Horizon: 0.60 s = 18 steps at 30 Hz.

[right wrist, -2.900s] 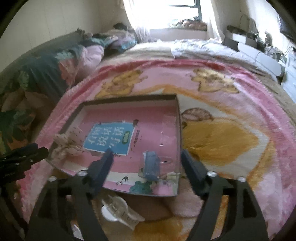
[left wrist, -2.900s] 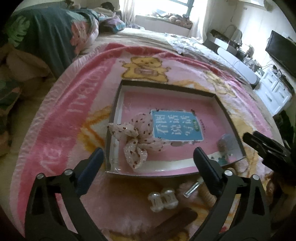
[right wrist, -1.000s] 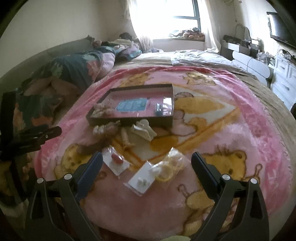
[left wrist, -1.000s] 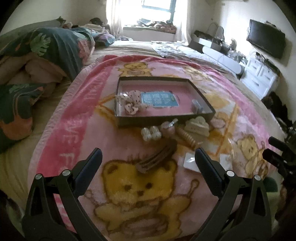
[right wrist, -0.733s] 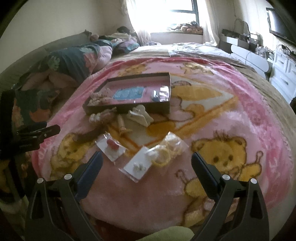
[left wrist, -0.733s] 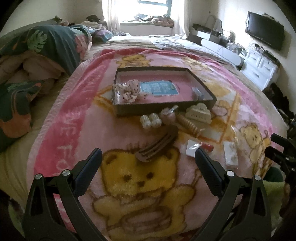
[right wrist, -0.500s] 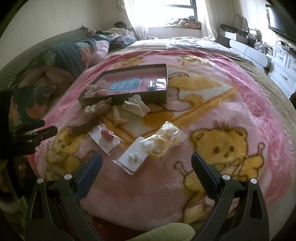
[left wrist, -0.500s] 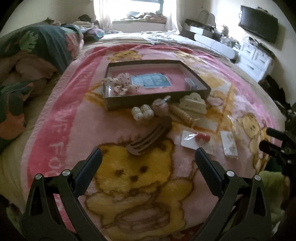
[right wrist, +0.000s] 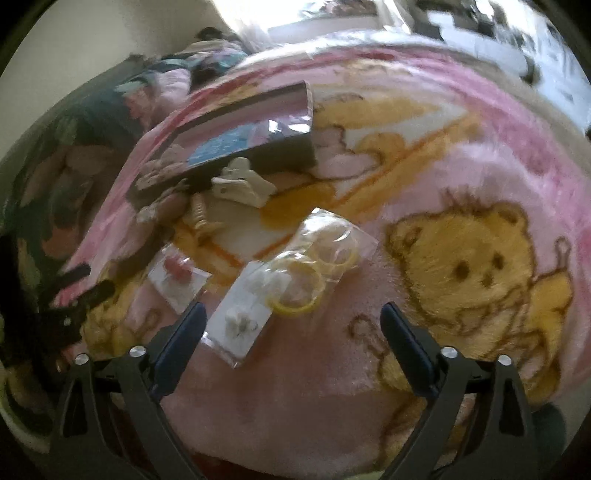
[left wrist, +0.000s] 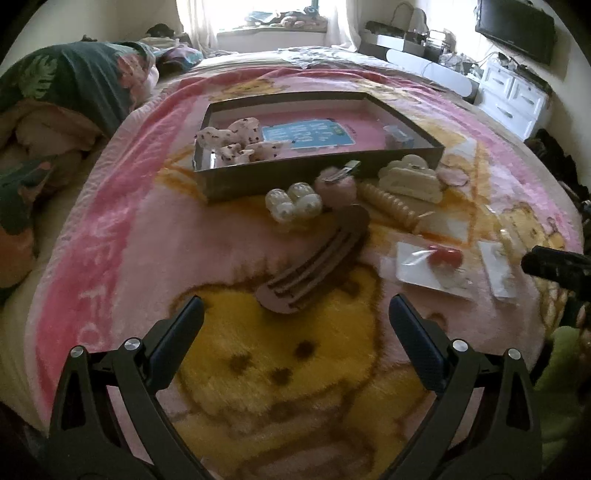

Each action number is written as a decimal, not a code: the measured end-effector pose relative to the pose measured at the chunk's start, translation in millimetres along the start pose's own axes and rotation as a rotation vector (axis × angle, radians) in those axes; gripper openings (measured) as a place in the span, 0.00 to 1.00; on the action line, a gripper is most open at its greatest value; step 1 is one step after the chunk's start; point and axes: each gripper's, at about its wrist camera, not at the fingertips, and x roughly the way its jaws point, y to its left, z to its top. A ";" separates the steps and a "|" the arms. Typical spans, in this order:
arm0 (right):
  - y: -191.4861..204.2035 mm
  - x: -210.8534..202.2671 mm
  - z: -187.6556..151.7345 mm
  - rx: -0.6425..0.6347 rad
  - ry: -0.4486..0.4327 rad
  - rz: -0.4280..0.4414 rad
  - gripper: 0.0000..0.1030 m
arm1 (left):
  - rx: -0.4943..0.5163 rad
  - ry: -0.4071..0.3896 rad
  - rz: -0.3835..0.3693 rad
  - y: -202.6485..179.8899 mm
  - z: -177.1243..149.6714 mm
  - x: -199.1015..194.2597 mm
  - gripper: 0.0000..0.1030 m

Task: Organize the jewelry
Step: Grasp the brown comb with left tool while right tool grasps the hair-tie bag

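Note:
A shallow dark box point(left wrist: 321, 173) with a pink floor lies on the blanket and holds a dotted bow point(left wrist: 236, 142) and a small blue-grey piece point(left wrist: 397, 134). In front of it lie a pearl clip point(left wrist: 293, 201), a pink pompom clip point(left wrist: 338, 181), a cream claw clip point(left wrist: 410, 179), a ribbed beige clip point(left wrist: 388, 210), a brown comb point(left wrist: 314, 267) and a carded red piece point(left wrist: 441, 256). My left gripper point(left wrist: 295, 314) is open and empty, just short of the comb. My right gripper point(right wrist: 291, 317) is open and empty over a bag of yellow rings point(right wrist: 314, 266) and a white earring card point(right wrist: 242, 314).
The pink bear blanket point(left wrist: 110, 236) covers a bed. Folded quilts point(left wrist: 55, 92) lie at the left. A white dresser point(left wrist: 513, 96) and a TV point(left wrist: 517, 26) stand at the right. The right gripper's tip point(left wrist: 554, 264) shows at the left wrist view's right edge.
Both grippers have drawn back from the box toward the near edge of the bed, then dropped lower. The right wrist view has tilted and is blurred with motion. Both stay open.

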 end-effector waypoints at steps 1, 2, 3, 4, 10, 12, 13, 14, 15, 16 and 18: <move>-3.6 4.3 3.3 0.031 0.009 0.012 0.85 | -0.004 -0.004 -0.001 2.0 1.1 2.7 0.91; -8.1 9.1 6.2 0.069 0.022 0.020 0.85 | -0.006 -0.006 0.000 3.0 2.0 4.2 0.91; -11.8 13.4 8.5 0.099 0.031 0.031 0.81 | -0.007 -0.007 -0.001 4.1 3.3 6.3 0.91; -16.0 18.1 11.3 0.132 0.037 0.037 0.78 | -0.006 -0.008 -0.002 4.8 4.4 7.9 0.91; -22.6 24.3 28.3 0.158 0.005 0.013 0.50 | 0.011 0.004 -0.027 3.5 13.8 21.5 0.91; -24.2 25.7 32.6 0.152 -0.002 0.012 0.48 | 0.023 0.012 -0.033 0.9 17.4 27.2 0.91; -24.0 25.6 34.5 0.142 -0.010 0.007 0.48 | 0.032 0.016 -0.036 -0.8 19.1 30.1 0.91; -22.8 24.3 35.4 0.124 -0.023 -0.004 0.48 | 0.038 0.019 -0.039 -2.1 20.1 31.8 0.89; -21.6 23.5 36.6 0.110 -0.033 -0.012 0.48 | 0.048 0.025 -0.043 -4.0 21.8 34.8 0.85; -20.7 22.5 38.4 0.097 -0.044 -0.015 0.48 | 0.056 0.033 -0.048 -6.0 23.6 38.0 0.83; -17.7 19.2 39.8 0.064 -0.065 -0.028 0.42 | 0.066 0.051 -0.064 -8.9 26.5 45.2 0.72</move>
